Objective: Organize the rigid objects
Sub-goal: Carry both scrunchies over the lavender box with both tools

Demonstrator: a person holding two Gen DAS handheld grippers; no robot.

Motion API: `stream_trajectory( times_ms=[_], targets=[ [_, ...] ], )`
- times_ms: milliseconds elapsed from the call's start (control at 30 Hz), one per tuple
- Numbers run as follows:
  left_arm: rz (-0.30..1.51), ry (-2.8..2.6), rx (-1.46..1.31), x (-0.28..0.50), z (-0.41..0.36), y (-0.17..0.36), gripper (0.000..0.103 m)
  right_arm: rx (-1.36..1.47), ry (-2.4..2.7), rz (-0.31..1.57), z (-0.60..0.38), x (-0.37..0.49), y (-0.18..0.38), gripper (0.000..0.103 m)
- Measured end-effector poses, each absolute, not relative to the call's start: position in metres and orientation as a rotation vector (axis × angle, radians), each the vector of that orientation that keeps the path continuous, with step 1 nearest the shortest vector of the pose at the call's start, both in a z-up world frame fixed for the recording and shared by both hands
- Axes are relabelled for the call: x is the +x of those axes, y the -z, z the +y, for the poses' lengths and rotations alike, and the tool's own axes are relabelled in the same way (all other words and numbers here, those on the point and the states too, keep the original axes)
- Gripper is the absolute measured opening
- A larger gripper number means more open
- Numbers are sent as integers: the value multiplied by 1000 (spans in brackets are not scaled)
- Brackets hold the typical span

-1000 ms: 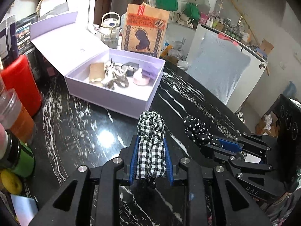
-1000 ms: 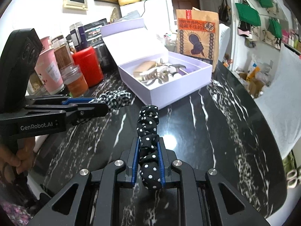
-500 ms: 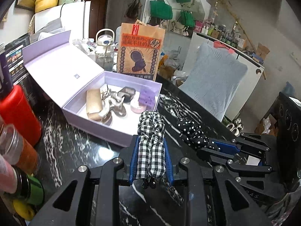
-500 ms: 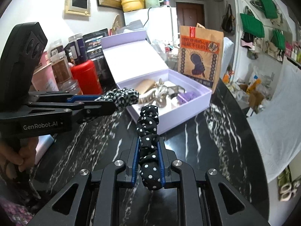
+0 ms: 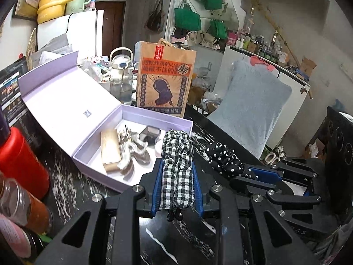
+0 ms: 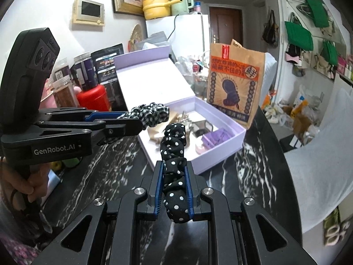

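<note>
Left gripper [image 5: 177,184] clamped on a checked scrunchie [image 5: 177,167], blue fingers [image 5: 157,187] pressing it from both sides, cloth bulging forward past the tips. Right gripper [image 6: 174,190] likewise closed on a black dotted scrunchie [image 6: 174,167], cloth standing up between the fingers [image 6: 159,187] and curling forward. Both held above the black marbled counter [image 6: 253,176], side by side, near the front edge of an open lilac box [image 5: 123,181].

Box lid [image 5: 59,101] laid back to the left. Inside the box: a tan flat case [image 5: 110,150], a silvery hair claw [image 5: 134,150] just beside it, a small dark square thing [image 5: 150,133] behind, a purple piece [image 6: 217,138] and a pale pink round thing [image 6: 199,148] toward the right wall.

Behind the box, a brown paper bag [image 5: 164,81] standing upright. Left of the box, a red canister [image 5: 19,165] and clear jars [image 6: 65,88] at the counter's edge. A person's hand [image 6: 28,181] around the left gripper's handle in the right wrist view.
</note>
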State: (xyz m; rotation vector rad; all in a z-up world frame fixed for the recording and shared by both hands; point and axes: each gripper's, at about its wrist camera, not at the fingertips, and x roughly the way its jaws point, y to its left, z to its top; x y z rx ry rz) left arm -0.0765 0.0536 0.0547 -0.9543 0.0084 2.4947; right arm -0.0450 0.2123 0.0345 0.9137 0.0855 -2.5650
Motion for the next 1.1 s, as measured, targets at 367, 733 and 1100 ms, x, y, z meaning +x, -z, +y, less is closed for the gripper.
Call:
stream_trajectory(
  times_ms=[367,733,1100],
  targets=[
    [3,-2520,-932,-111,58,-63,25,867,2568,88,215,-82,-47,18],
    [11,-2544,-931,-154,52,-65,25,853,2568,80,215,-128,-54,18],
    [-27,-2566,-972,-192,37,-46,25,896,2559,74,205,-178,-37,18]
  ],
)
